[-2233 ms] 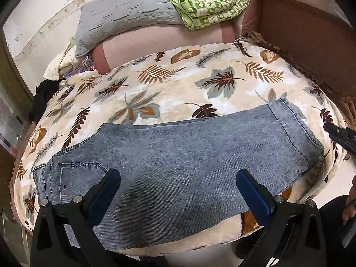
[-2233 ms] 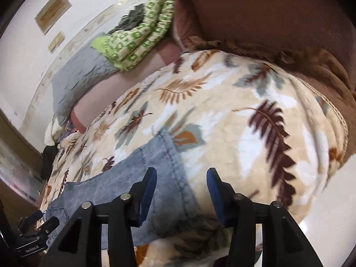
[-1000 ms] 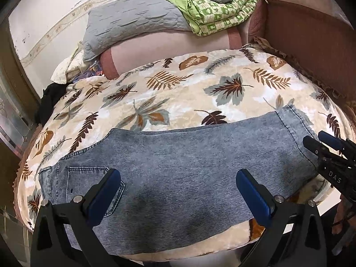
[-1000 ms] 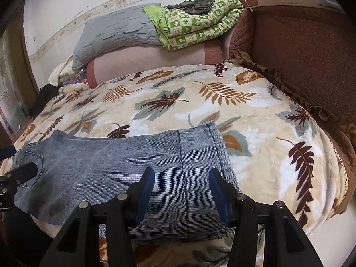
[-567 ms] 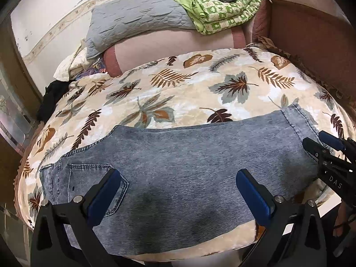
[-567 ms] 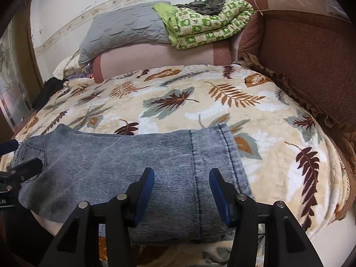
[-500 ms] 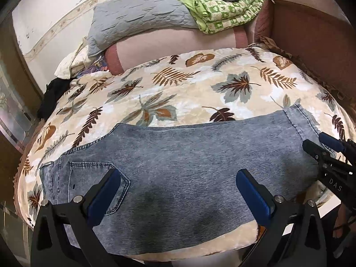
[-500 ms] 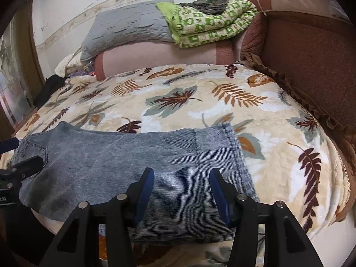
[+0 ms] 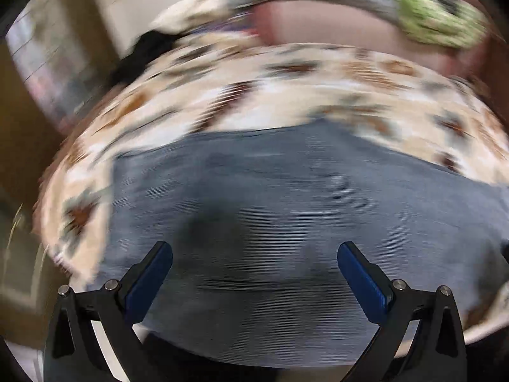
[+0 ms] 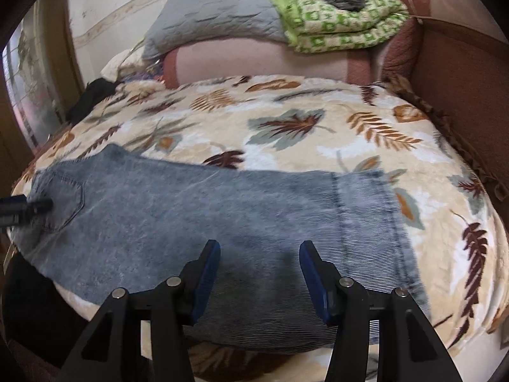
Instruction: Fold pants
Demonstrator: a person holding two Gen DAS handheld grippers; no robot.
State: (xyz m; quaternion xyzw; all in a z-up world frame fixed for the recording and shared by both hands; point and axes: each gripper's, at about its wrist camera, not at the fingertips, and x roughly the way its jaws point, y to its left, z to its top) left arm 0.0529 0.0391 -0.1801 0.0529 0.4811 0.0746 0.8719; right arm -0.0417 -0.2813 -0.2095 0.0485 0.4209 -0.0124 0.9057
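Grey-blue denim pants (image 10: 222, 222) lie flat across the near edge of a bed, waist and back pocket to the left, leg hem to the right. They fill the blurred left wrist view (image 9: 286, 207). My right gripper (image 10: 259, 258) is open and empty, hovering over the middle of the pants. My left gripper (image 9: 254, 264) is wide open and empty above the pants near the waist end; it shows at the left edge of the right wrist view (image 10: 22, 208), over the pocket.
The bed has a cream leaf-print blanket (image 10: 286, 121). At its head lie a pink bolster (image 10: 261, 60), a grey pillow (image 10: 216, 22) and a folded green blanket (image 10: 340, 28). A brown upholstered frame (image 10: 467, 73) runs along the right. Dark clothing (image 10: 92, 95) lies far left.
My left gripper has swung quickly to the left toward the waist end, blurring its view. My right gripper has shifted left from the hem toward the middle of the pants.
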